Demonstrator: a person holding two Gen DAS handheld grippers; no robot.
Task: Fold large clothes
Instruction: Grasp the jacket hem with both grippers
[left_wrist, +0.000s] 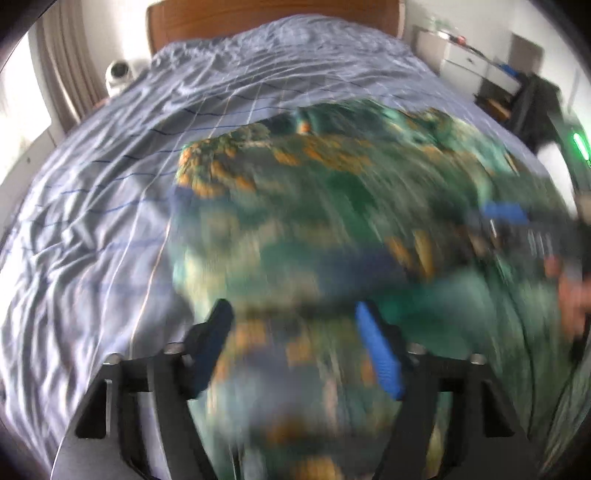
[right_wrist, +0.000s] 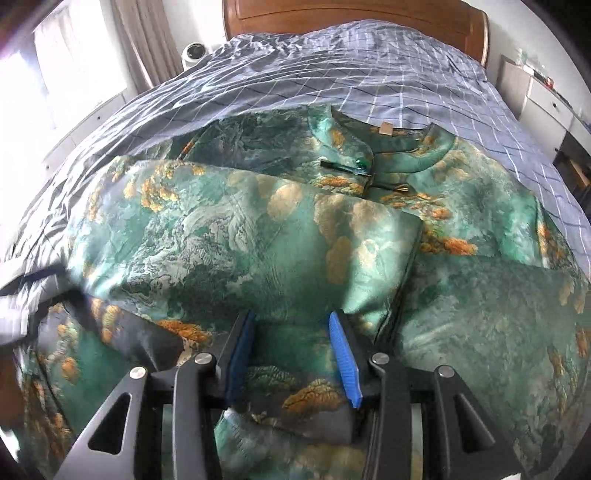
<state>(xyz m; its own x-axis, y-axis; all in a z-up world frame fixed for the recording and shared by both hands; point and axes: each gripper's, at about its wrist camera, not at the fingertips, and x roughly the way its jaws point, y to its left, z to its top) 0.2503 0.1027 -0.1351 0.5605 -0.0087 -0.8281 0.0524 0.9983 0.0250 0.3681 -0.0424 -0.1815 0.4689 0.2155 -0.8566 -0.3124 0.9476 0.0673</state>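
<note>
Across the checked bedsheet (right_wrist: 424, 85) — green patterned garment (right_wrist: 229, 236), left claw (left_wrist: 295, 332) spread, right claw (right_wrist: 291, 343) pinching a garment fold.

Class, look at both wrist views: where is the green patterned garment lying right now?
The green patterned garment lies spread on the checked blue bedspread, its collar toward the wooden headboard; it fills the lower part of both views.

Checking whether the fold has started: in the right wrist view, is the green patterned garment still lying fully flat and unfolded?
No, a sleeve of the green patterned garment is folded across its front below the collar.
</note>
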